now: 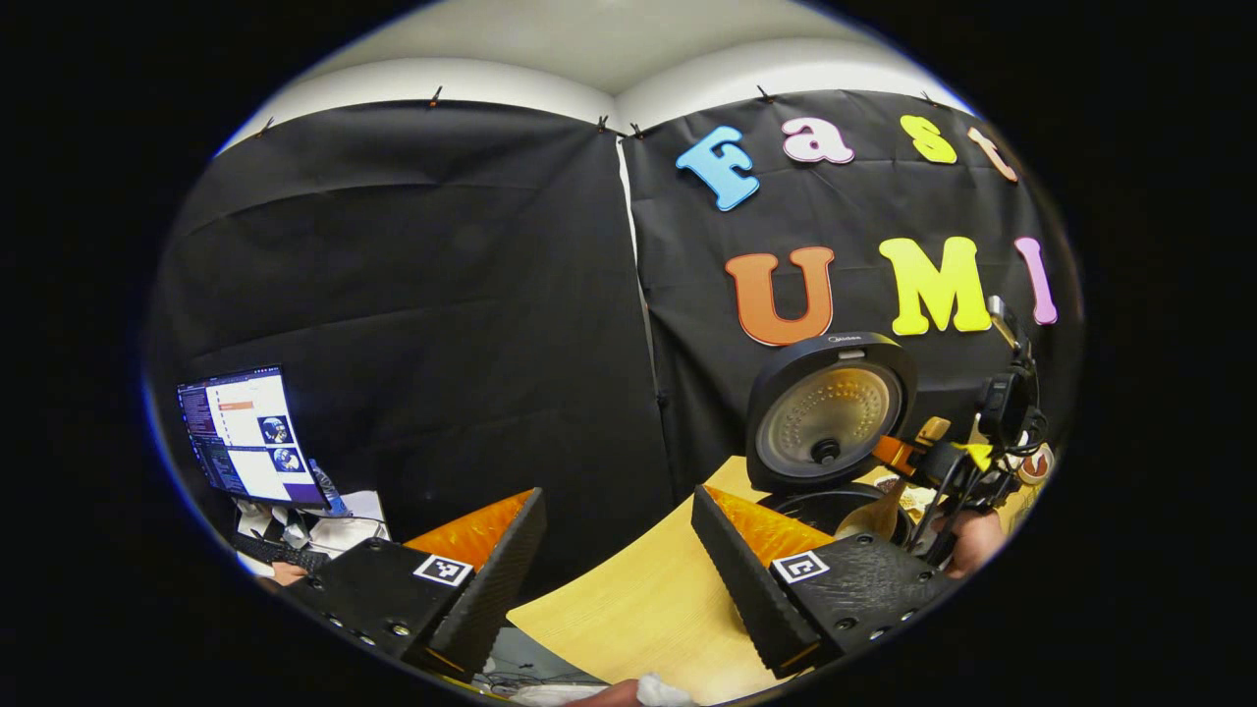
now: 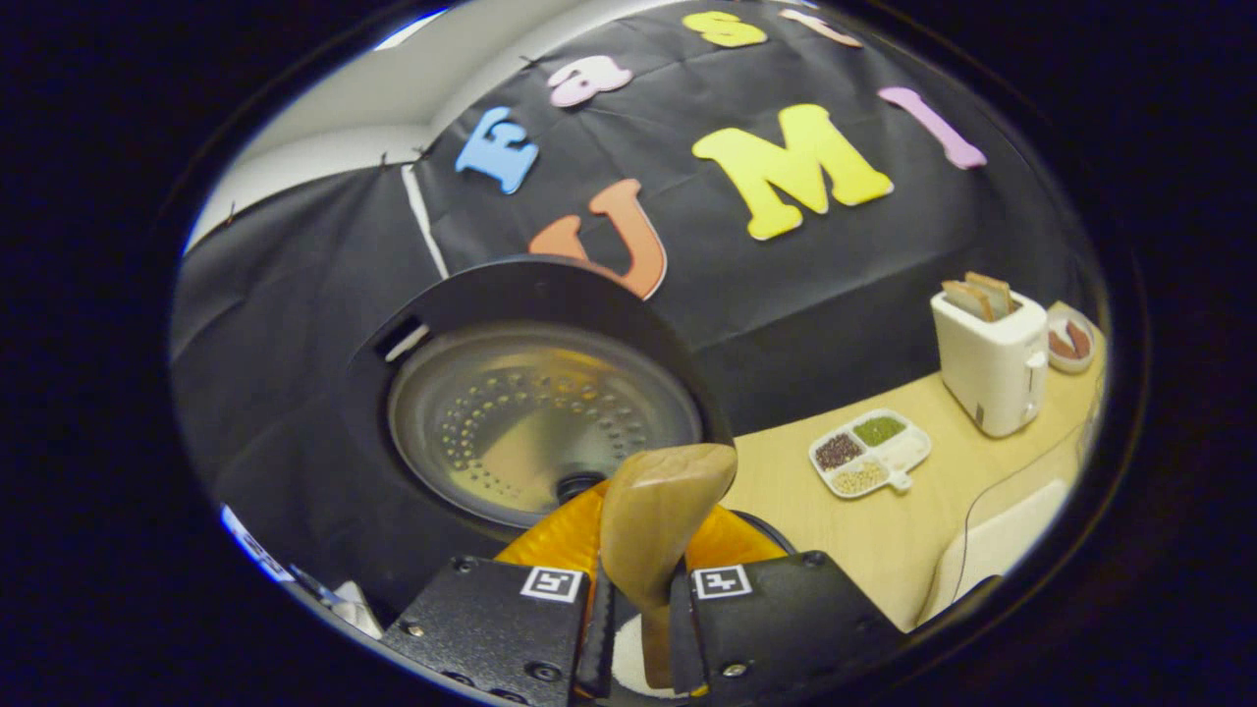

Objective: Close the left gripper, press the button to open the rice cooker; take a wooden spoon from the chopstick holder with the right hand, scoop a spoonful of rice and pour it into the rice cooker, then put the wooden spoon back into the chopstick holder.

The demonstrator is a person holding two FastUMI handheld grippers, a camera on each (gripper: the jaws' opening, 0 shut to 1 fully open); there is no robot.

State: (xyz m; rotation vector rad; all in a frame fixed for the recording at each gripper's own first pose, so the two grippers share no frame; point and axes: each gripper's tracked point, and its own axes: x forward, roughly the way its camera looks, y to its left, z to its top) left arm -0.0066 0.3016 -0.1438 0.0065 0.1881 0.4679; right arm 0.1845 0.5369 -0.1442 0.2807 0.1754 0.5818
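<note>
Left gripper view: the left gripper [image 1: 617, 565] is seen with its jaws spread wide apart and nothing between them, held over the near edge of the wooden table [image 1: 628, 599].
Rice cooker: the rice cooker [image 1: 830, 417] is seen standing open on the table, its lid raised upright and the perforated inner plate turned toward the camera.
Right gripper view: the right gripper [image 2: 643, 628] is seen clamped on the handle of the wooden spoon [image 2: 660, 516], both fingers pressing on it.
Spoon position: the bowl is held up in front of the raised lid, above the pot's rim; whether rice lies in it cannot be told.
Other items: a divided dish of grains [image 2: 869, 452] and a white toaster [image 2: 990, 358] are seen farther along the table.
Far off: a lit monitor [image 1: 250, 437] is seen at the left.
</note>
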